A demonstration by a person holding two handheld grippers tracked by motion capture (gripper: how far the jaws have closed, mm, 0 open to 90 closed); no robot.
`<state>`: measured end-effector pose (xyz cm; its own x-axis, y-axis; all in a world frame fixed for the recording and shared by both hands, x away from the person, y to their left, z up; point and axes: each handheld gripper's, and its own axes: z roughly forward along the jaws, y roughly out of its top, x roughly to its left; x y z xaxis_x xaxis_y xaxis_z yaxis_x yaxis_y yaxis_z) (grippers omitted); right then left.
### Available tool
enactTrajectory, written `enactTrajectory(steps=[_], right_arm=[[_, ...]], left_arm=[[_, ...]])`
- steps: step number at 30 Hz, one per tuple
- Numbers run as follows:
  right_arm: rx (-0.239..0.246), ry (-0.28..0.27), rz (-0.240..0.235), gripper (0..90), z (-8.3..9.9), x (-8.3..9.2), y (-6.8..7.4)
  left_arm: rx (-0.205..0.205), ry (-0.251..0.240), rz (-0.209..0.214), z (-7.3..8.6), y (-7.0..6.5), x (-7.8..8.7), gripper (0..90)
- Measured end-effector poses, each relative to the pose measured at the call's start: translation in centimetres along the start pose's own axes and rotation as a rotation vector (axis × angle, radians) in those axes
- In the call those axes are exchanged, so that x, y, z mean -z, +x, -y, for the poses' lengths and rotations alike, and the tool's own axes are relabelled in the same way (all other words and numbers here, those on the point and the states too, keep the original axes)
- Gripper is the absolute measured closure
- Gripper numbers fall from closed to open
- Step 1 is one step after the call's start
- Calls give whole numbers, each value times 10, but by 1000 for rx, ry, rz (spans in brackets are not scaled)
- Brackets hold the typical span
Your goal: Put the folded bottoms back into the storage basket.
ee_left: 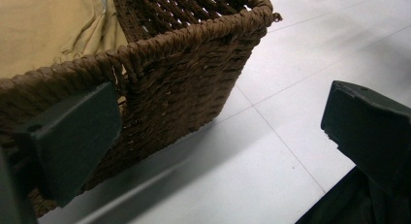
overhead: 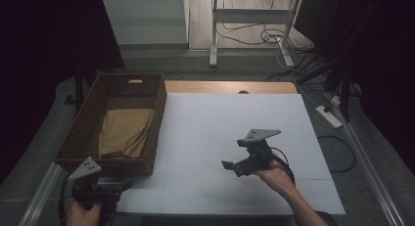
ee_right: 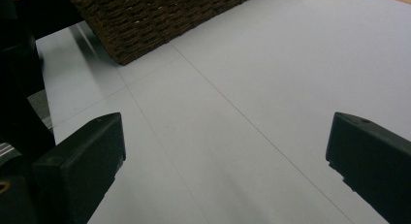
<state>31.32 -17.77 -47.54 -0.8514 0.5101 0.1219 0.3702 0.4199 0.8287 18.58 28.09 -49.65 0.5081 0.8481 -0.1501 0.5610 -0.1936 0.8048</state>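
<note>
The left gripper (overhead: 105,185) sits low at the near left corner of the table (overhead: 235,118), held in a person's hand, its jaws spread wide with nothing between them. Right in front of it, almost touching one jaw, stands a brown wicker basket (overhead: 155,133). In the left gripper view the basket's (ee_left: 194,73) near corner fills the space just past the left jaw, and the other jaw hangs over bare white tabletop (ee_left: 271,151). Inside the basket, beyond the gripper and over the near wall, lies a folded tan cloth (overhead: 125,133); its edge (ee_left: 43,25) shows behind the woven rim.

The right gripper (overhead: 234,166) is held over the middle of the table, well apart from the basket, pointing toward it. Its jaws are also released and wide, holding nothing. In the right gripper view they (ee_right: 223,156) frame plain white surface, with the basket's (ee_right: 145,15) lower corner farther ahead and to the left of them.
</note>
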Motion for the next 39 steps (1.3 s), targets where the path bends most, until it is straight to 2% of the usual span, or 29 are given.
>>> enactTrajectory(steps=[9,13,29,39], right_arm=[[-9,-8,29,16,9,18,-3],[-33,-15,31,16,13,25,-5],[-88,-41,93,0,37,50,-12],[-107,-7,134,0,54,60,-14]], left_arm=[[8,3,-1,0,1,0,4],[9,5,-2,0,1,-1,3],[12,7,1,0,1,-1,3],[11,9,0,-1,1,-1,2]])
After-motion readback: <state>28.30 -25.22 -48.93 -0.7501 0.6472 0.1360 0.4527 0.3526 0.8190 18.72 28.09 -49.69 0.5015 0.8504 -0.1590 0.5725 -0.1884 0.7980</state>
